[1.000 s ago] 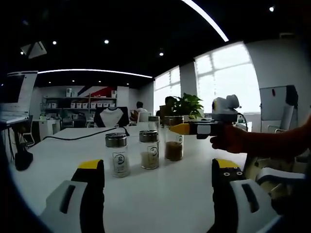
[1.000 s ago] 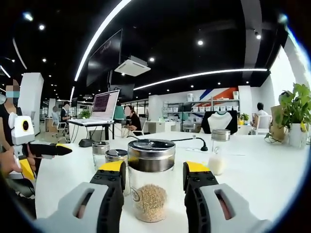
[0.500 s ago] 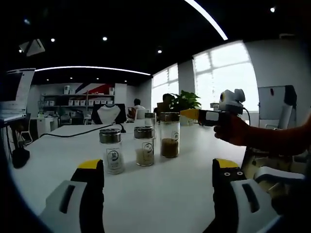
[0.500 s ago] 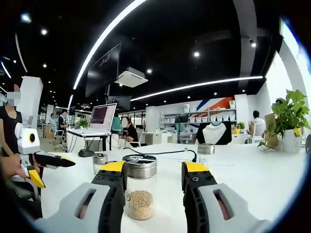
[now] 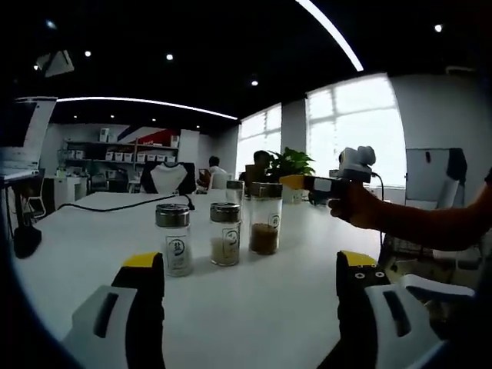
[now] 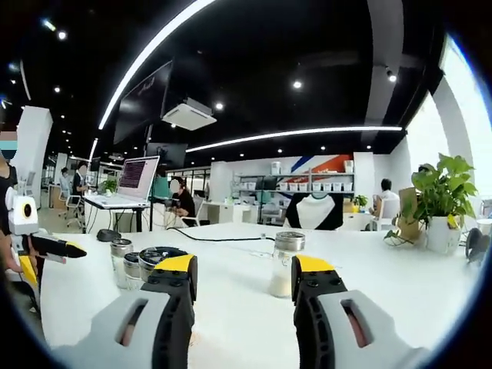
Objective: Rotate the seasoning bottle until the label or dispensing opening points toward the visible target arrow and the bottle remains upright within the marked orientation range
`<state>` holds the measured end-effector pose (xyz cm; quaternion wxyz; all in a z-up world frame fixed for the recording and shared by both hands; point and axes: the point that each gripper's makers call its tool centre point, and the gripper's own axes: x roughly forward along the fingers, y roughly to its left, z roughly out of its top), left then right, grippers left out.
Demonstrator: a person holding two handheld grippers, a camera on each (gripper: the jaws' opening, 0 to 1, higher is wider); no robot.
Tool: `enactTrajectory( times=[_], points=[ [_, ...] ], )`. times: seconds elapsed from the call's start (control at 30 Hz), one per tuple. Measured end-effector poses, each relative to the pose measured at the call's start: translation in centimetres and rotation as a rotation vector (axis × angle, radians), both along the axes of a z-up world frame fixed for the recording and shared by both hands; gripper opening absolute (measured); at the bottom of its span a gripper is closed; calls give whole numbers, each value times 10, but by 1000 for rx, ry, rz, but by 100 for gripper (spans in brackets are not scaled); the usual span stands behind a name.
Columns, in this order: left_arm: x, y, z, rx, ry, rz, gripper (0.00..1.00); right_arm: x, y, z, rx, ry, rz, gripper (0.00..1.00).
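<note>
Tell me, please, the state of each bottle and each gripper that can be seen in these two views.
Bottle with white powder: upright, lid on.
Bottle with pale grains: upright, lid on.
Bottle with brown spice: upright, lid on, tallest of the row.
Separate bottle: upright, lid on, standing alone on the table.
Left gripper: open, holding nothing.
Right gripper: open, holding nothing.
</note>
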<state>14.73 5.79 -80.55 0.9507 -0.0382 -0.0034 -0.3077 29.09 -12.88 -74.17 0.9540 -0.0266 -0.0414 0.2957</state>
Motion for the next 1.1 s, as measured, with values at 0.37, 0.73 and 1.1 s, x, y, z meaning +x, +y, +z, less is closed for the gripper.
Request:
enactTrajectory(
  times=[0.37, 0.73, 1.1],
  points=[
    [1, 0, -3, 26, 0, -8, 100, 35, -3, -11, 19, 65, -35, 53],
    [4, 8, -6, 28, 0, 6, 100, 65, 0, 3, 14, 14, -102, 52],
    [13, 22, -11, 55, 8, 54, 100, 99, 0, -8, -53, -5, -138, 54]
  ],
)
